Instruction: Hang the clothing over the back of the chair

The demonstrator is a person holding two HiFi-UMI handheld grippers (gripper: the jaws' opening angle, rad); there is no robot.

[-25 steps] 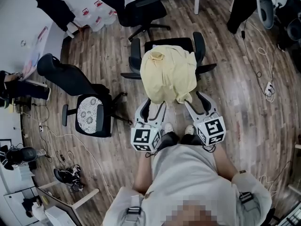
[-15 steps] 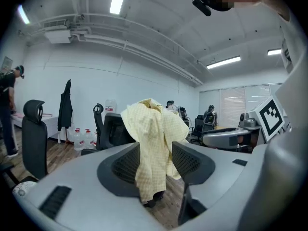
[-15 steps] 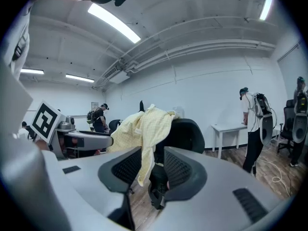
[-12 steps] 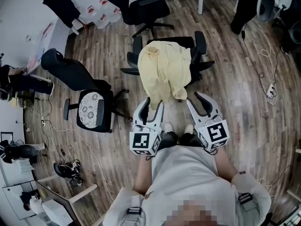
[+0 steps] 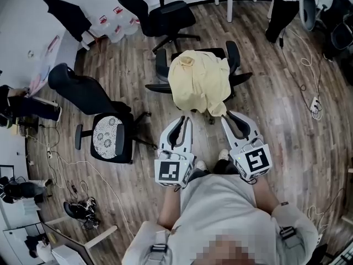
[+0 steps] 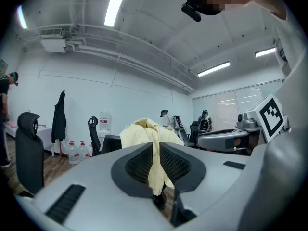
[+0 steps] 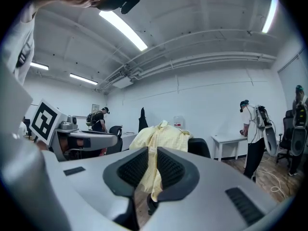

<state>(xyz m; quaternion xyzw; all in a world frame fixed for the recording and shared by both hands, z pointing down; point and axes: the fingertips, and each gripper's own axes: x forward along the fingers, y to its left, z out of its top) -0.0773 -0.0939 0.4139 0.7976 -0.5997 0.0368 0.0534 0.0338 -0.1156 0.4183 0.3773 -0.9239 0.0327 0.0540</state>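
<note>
A pale yellow garment (image 5: 198, 84) lies draped over the back of a black office chair (image 5: 234, 54) in the middle of the floor. Its hem and a sleeve hang down the side that faces me. My left gripper (image 5: 183, 120) and right gripper (image 5: 231, 116) are held side by side just short of that hem, apart from the cloth. Both pairs of jaws are closing, with a narrow gap left and nothing between the pads. In the left gripper view the garment (image 6: 139, 134) shows beyond the slit of my left gripper (image 6: 156, 146). The right gripper view shows the garment (image 7: 161, 136) past my right gripper (image 7: 153, 150).
A chair with a patterned seat (image 5: 105, 137) stands to the left, another black chair (image 5: 165, 15) behind. Water bottles (image 5: 118, 24) sit by the far wall, and cables with a power strip (image 5: 314, 101) lie at the right. A person (image 7: 252, 129) stands by a white table.
Both grippers have drawn back and up from the garment's hem. Their jaws have gone from wide open to a narrow gap. The garment stays on the chair back.
</note>
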